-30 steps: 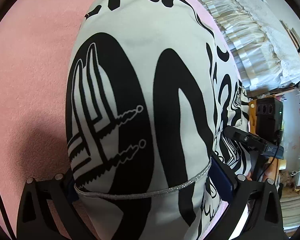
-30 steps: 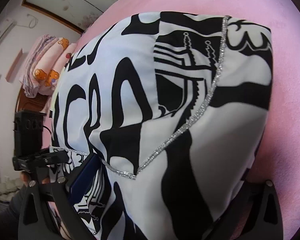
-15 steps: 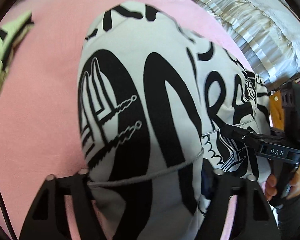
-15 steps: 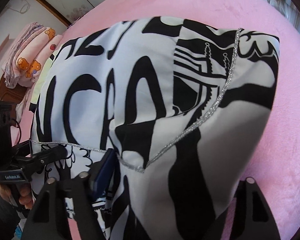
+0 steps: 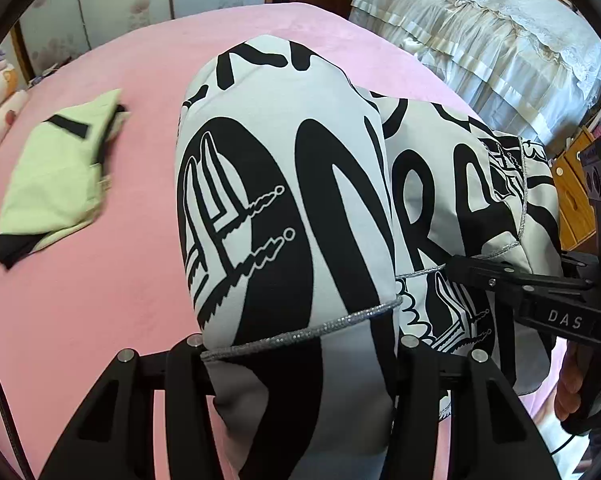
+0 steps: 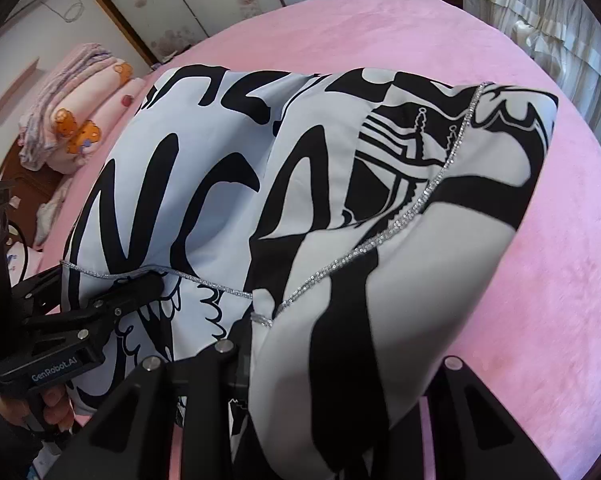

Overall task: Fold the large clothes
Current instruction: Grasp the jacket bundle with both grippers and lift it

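My left gripper (image 5: 300, 344) and right gripper (image 6: 332, 360) have just been closing, and both now pinch the black-and-white garment (image 5: 284, 200) between their fingers. It hangs bunched over the pink bed (image 5: 100, 280), beside a folded green garment (image 5: 56, 172).

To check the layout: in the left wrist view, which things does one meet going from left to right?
Folded pale green garment → black-and-white printed garment in the left gripper → right gripper → wooden furniture.
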